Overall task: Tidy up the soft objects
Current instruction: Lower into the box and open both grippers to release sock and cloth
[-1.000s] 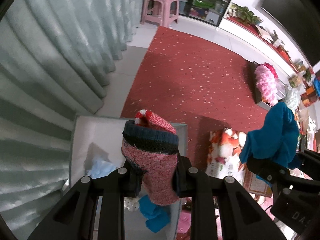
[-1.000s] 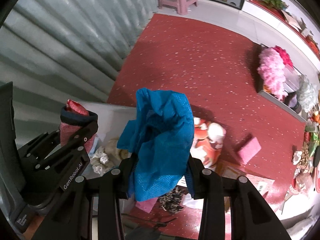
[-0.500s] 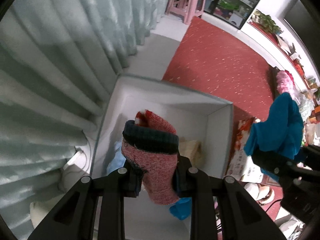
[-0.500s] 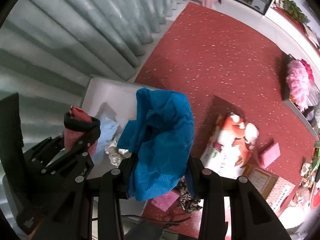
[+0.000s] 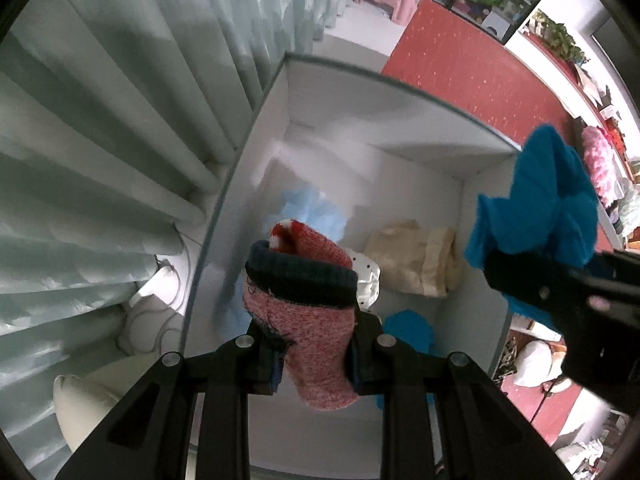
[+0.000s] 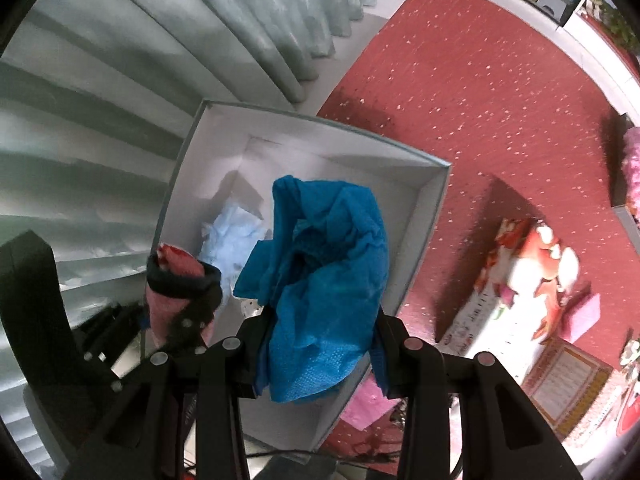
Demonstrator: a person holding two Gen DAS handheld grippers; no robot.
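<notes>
Your left gripper (image 5: 314, 354) is clamped on a pink knit sock (image 5: 308, 320) with a dark ribbed cuff and a red-and-white tip, and it hangs above the near left part of the white box (image 5: 400, 92). Your right gripper (image 6: 318, 354) is pinched on a crumpled blue mesh cloth (image 6: 320, 280), over the box's right side by its right wall.

Both pieces look light and limp. The sock is thick, stretchy knit: it bulges above the pads and will sag or fold wherever you leave it unsupported, but it should not slide out, since the knit gives the pads plenty to bite. You hold it across the leg below the cuff, a sound place because the fabric is doubled there.

The cloth is thinner and looser, bunched into a wad. Only part of it is between the pads, so a fold may trail and catch on the box rim; keep the bundle over the opening before letting go.

Neither item is fragile, so dropping them should do no harm. In the box already lie a pale blue tissue-like wad (image 5: 316, 212), a cream fabric piece (image 5: 416, 260) near the right wall, a white dotted item (image 5: 366, 276) and another blue cloth (image 5: 408, 328).
</notes>
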